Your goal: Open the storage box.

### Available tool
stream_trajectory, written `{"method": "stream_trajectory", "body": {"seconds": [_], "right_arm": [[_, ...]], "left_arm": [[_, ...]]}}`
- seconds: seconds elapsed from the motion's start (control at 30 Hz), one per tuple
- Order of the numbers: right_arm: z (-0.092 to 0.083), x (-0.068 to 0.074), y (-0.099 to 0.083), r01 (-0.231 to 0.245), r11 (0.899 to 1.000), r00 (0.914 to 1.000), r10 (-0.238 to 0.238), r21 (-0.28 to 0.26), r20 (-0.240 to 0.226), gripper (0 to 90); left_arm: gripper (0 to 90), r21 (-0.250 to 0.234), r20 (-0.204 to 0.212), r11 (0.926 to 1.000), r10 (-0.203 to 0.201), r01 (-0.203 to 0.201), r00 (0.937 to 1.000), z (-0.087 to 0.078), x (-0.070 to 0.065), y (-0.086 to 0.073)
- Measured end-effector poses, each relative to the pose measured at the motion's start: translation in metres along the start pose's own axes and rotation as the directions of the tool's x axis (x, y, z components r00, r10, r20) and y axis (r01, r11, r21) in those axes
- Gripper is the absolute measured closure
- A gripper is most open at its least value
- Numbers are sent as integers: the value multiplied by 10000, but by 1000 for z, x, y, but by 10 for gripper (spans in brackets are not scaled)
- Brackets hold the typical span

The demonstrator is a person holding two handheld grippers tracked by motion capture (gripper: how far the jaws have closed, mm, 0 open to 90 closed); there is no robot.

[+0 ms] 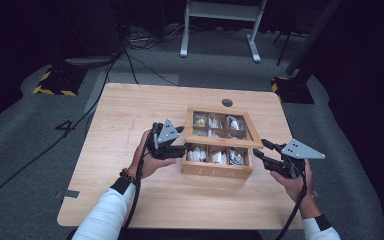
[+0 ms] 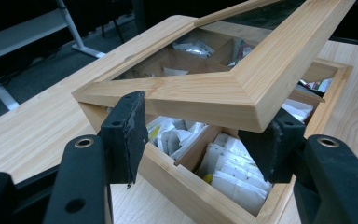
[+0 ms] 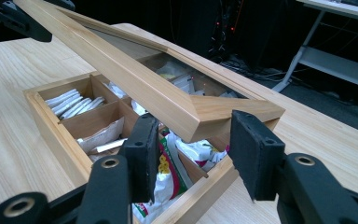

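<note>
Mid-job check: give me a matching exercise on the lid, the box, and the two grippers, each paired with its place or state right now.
Things:
1. lid
2. wooden box
3. left gripper
4. right gripper

States:
A. sits on the table, compartments holding sachets
B. at the lid's left front corner, pads against the frame
C. lifted at the front, tilted over the box
D. jaws on either side of the lid's right front corner

Pairs: 1-C, 2-A, 3-B, 4-D
</note>
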State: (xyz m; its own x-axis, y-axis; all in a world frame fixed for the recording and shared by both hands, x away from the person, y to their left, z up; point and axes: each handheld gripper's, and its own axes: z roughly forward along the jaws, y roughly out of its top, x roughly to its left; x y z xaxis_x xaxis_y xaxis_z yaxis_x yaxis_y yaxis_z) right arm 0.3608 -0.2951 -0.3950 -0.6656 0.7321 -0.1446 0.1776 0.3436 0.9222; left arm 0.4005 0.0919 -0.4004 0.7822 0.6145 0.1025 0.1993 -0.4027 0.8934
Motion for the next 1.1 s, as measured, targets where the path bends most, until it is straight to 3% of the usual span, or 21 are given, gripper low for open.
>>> {"method": "stream_trajectory", "body": {"seconds": [0.3, 0.47, 0.6, 0.7, 0.87, 1.1], "right_arm": [[1, -3, 4, -52, 10000, 10000, 53, -21, 23, 534], [2, -6, 10, -91, 9997, 9999, 92, -210, 53, 536], [4, -11, 15, -150, 9994, 9999, 153, -310, 78, 537], [6, -12, 17, -140, 9993, 9998, 144, -339, 110, 537], [7, -18, 27, -191, 9986, 9997, 200, -501, 173, 542], [10, -24, 36, -150, 9976, 9995, 168, -679, 273, 549]], "left_arm": [[415, 107, 47, 9997, -219, 218, 9997, 1, 3, -2], [349, 760, 286, 9971, -69, 47, 9996, 8, 0, -11], [336, 1241, 734, 9923, -70, -22, 9973, 12, -5, -21], [326, 1468, 714, 9891, 12, -117, 9974, 14, -7, -25], [303, 1482, 1066, 9889, -226, 66, 9940, 10, -5, -33], [273, 1683, 1224, 9857, -220, 11, 9922, 6, -7, -43]]}}
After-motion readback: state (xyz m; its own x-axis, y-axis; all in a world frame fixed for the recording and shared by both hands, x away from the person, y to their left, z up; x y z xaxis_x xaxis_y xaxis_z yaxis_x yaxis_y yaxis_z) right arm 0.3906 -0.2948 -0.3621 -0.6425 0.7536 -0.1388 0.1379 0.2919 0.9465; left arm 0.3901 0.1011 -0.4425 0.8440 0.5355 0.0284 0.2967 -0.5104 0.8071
